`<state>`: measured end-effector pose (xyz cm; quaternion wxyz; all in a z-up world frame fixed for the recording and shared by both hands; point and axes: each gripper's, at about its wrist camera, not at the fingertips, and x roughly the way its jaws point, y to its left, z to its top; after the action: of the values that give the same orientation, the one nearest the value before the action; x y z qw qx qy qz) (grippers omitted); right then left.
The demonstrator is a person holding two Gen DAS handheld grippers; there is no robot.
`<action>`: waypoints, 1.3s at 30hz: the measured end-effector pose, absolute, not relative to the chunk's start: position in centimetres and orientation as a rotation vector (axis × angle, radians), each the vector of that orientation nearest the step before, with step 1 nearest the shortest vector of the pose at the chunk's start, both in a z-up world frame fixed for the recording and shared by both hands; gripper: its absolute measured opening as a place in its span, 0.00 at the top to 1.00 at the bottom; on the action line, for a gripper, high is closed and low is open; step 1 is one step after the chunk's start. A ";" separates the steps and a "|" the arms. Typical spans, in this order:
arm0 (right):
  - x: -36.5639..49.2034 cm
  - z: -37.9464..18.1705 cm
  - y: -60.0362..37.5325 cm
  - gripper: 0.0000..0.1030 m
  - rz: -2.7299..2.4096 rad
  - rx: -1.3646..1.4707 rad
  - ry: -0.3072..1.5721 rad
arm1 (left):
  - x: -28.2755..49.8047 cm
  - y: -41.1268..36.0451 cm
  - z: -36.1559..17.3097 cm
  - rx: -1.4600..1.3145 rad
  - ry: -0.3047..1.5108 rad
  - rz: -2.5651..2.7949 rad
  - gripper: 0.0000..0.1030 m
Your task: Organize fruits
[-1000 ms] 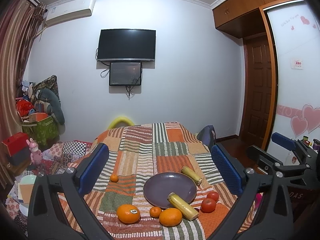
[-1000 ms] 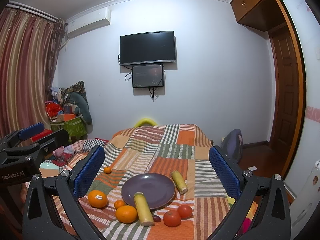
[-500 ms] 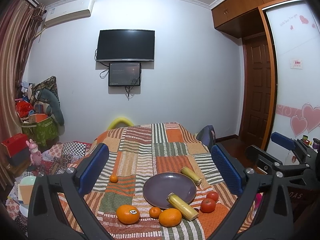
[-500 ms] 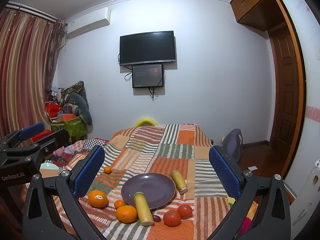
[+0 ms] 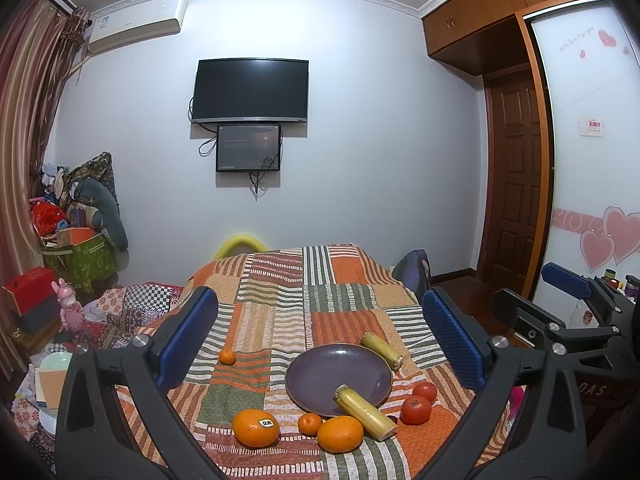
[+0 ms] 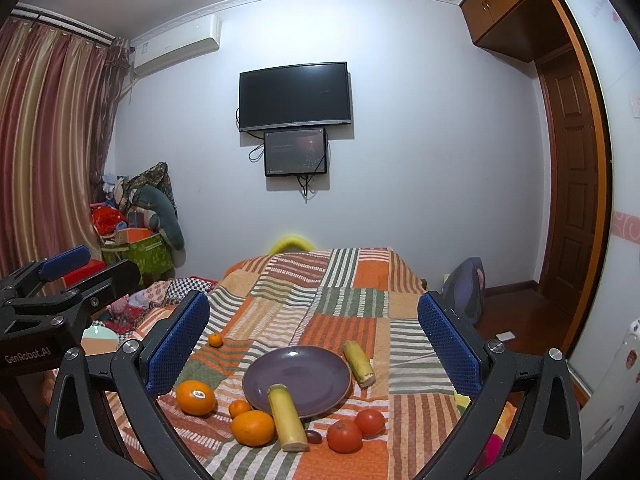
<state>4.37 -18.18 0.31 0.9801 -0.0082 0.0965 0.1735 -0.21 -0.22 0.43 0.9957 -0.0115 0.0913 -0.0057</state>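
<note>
A dark purple plate (image 5: pixel 316 372) (image 6: pixel 304 372) lies on the striped patchwork cloth (image 5: pixel 344 300). A yellow cane piece (image 5: pixel 366 407) (image 6: pixel 286 416) leans on its near rim; another (image 5: pixel 382 350) (image 6: pixel 359 363) lies by its far right. Two big oranges (image 5: pixel 256 427) (image 5: pixel 340 434), two small tangerines (image 5: pixel 310 423) (image 5: pixel 227 357) and two tomatoes (image 5: pixel 416 410) (image 5: pixel 425 391) lie around it. In the right wrist view a small dark fruit (image 6: pixel 313 436) sits near the tomatoes (image 6: pixel 344 436). My left gripper (image 5: pixel 320 336) and right gripper (image 6: pixel 314 336) are open, empty, above the near edge.
A TV (image 5: pixel 251 91) and a small screen hang on the far wall. Piled bags and boxes (image 5: pixel 76 236) stand at the left by curtains. A backpack (image 5: pixel 416 276) and a wooden door (image 5: pixel 516 184) are at the right.
</note>
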 end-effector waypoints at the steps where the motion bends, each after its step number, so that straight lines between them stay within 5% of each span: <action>1: 4.4 0.3 -18.2 0.00 0.349 -0.017 0.195 | -0.2 -0.2 0.4 -0.023 0.183 -0.012 0.00; 25: 6.9 -1.9 -18.0 0.00 0.372 -0.014 0.267 | 2.8 1.6 -2.1 -0.052 0.286 -0.027 0.00; 29: 8.5 -3.3 -17.8 0.01 0.374 -0.016 0.326 | 4.3 2.8 -3.5 -0.072 0.340 -0.026 0.09; 39: 12.6 -8.6 -16.5 0.37 0.440 -0.071 0.594 | 8.9 6.7 -8.7 -0.110 0.540 0.036 0.24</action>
<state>12.64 -16.47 -8.60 0.9318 -0.0345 0.2901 0.2152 8.88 6.66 -8.72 0.9622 -0.0543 0.2664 0.0177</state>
